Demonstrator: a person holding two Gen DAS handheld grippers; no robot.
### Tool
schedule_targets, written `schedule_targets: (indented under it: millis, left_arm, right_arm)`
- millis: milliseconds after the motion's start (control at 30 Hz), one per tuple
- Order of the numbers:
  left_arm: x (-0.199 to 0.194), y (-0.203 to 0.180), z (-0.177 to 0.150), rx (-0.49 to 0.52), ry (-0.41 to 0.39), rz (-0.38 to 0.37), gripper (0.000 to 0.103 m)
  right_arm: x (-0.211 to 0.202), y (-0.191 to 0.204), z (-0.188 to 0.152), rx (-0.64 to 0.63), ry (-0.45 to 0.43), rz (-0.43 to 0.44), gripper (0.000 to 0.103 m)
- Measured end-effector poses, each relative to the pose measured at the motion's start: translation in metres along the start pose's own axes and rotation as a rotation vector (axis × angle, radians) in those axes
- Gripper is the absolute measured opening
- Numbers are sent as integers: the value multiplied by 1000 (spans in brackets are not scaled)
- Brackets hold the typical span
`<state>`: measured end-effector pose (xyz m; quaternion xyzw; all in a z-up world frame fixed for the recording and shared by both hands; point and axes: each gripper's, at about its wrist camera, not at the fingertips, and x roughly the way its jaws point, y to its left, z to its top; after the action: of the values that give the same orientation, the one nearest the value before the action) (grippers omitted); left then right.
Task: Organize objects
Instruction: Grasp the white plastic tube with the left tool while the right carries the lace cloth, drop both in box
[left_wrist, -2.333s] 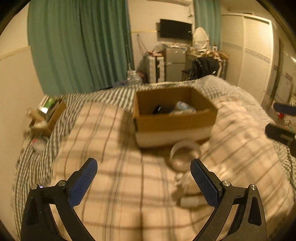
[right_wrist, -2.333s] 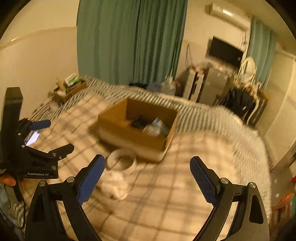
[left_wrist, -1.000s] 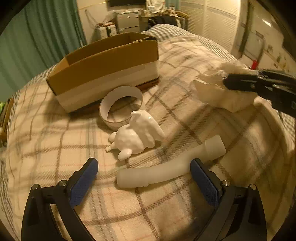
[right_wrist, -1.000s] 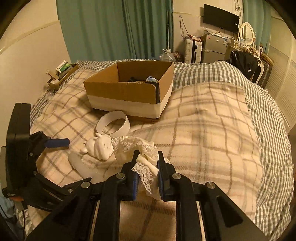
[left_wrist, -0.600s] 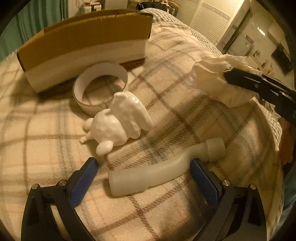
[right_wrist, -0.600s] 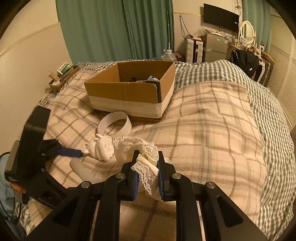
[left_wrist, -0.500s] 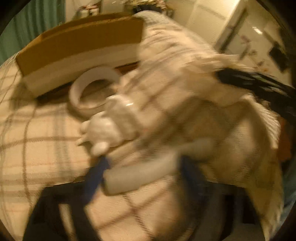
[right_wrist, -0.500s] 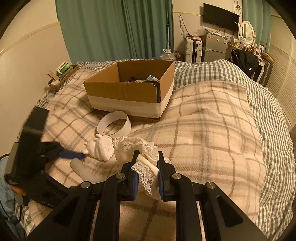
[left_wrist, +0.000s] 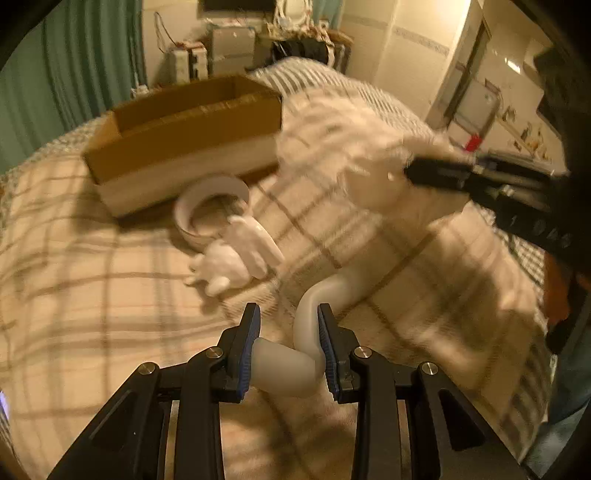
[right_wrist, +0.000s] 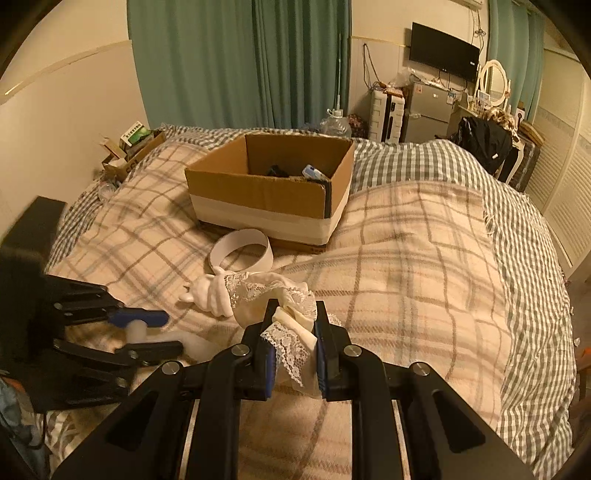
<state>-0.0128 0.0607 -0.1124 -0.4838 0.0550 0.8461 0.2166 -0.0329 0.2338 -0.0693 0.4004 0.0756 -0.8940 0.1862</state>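
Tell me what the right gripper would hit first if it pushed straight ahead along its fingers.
The right gripper, shut on lace cloth, points down at the bed. It would probably meet the plaid blanket right of the white ring, short of the cardboard box; depth is unclear.

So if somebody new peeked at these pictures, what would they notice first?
Probably the two grabbing tools right up front: the left gripper has just been closing on a bent white tube, and the right gripper pinches a lacy cloth. Behind them, an open cardboard box sits on the plaid blanket.
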Motion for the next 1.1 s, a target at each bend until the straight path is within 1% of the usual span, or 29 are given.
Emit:
schedule_targets:
  millis: [133,267,467,567,600,733,867,967,1100]
  left_arm:
    - [-28,5,6,-3,-58,58,30]
    - [-50,10,17,-13,-118,77,29]
    - [-67,18,49,-1,-177,108,29]
    - [-67,23,69,-1,-199,131,29]
    - [-68,24,73,-3,-205,136,29]
    - [-67,37,105,-44,-242,138,29]
    - [-64,47,138,-37,-271,170,29]
    - [-58,58,166,-37,-297,185,29]
    - [-42,73,199,-32,-313,213,29]
  right_arm:
    - [-12,5,4,-8,-26,12,16]
    - [-25,10,10,-21,-61,32,16]
    - [-34,17,32,-69,-96,18,16]
    - [-38,18,45,-89,-118,28,16]
    - [-38,19,51,-96,-126,28,16]
    - [-33,21,76,-130,-152,6,16]
    - [-24,20,107,-160,-192,-18,16]
    - [-15,12,138,-155,-231,-29,16]
    - [6,3,177,-164,-256,-49,16]
